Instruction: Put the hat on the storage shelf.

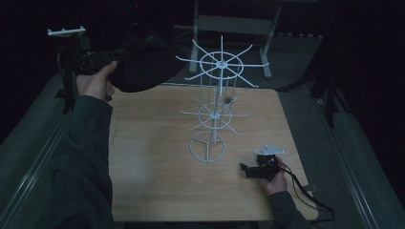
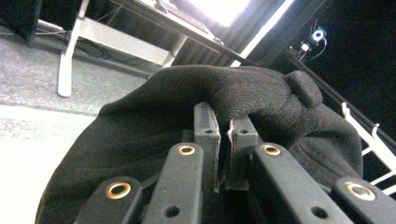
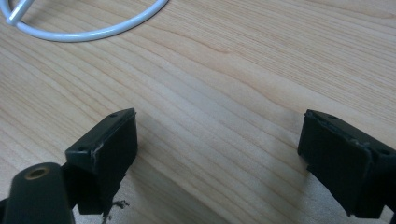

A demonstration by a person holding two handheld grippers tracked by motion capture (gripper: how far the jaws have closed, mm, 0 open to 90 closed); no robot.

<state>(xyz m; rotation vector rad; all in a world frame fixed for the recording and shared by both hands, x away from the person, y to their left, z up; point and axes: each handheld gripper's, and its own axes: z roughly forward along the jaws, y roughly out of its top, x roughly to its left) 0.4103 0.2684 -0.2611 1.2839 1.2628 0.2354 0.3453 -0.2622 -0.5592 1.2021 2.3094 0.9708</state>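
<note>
Jaws of my left gripper (image 2: 223, 140) are pinching the black cap's (image 2: 261, 88) edge (right gripper (image 3: 217, 154) is gaping, empty).

Black cap (image 2: 154, 126) cut off by frame bottom; brim hidden

A lab or recording studio by the look of it: black curtains (image 1: 363, 57) close off a dim room, grey carpet floor (image 1: 305, 124) runs round a lone wooden surface (image 1: 153, 171), a white-legged desk (image 1: 239, 28) stands behind, and a small camera (image 2: 319, 36) perches on a rail against the dark drapes
</note>
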